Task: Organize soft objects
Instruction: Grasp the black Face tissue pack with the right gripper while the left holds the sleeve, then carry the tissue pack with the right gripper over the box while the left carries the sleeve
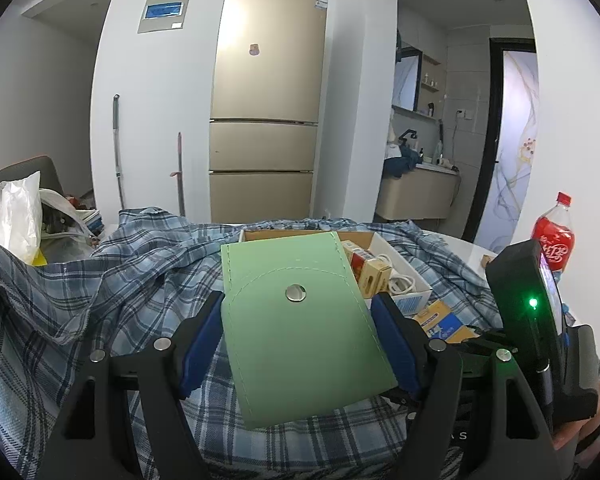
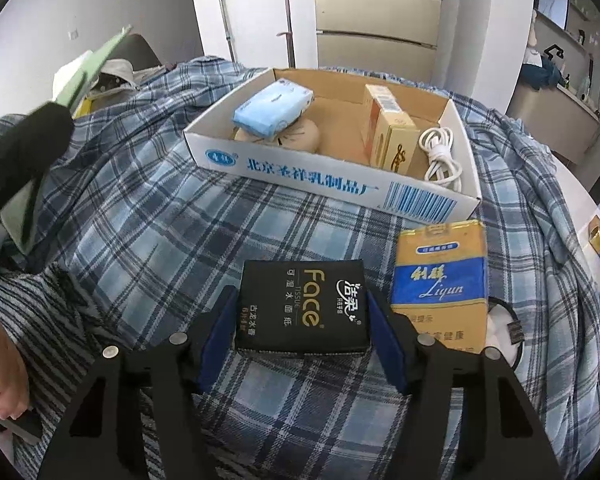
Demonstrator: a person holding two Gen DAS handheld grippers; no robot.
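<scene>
My left gripper (image 1: pixel 298 312) is shut on a flat green pouch (image 1: pixel 300 320) with a metal snap and holds it up above the plaid cloth (image 1: pixel 132 280). My right gripper (image 2: pixel 302 312) is shut on a black "Face" tissue pack (image 2: pixel 302 308) just above the cloth. An open cardboard box (image 2: pixel 332 184) stands ahead. It holds a blue tissue pack (image 2: pixel 274 108), a tan round object (image 2: pixel 296 136), a yellow carton (image 2: pixel 392 136) and a white cable (image 2: pixel 442 158). A yellow-blue "Liqun" pack (image 2: pixel 440 280) lies to the right of the black pack.
A cola bottle (image 1: pixel 554 236) stands on the white table at the right. White plastic bags (image 1: pixel 18 216) and clutter sit at the far left. A gold fridge (image 1: pixel 266 100) stands behind the table. The other gripper's body (image 2: pixel 16 152) is at the left.
</scene>
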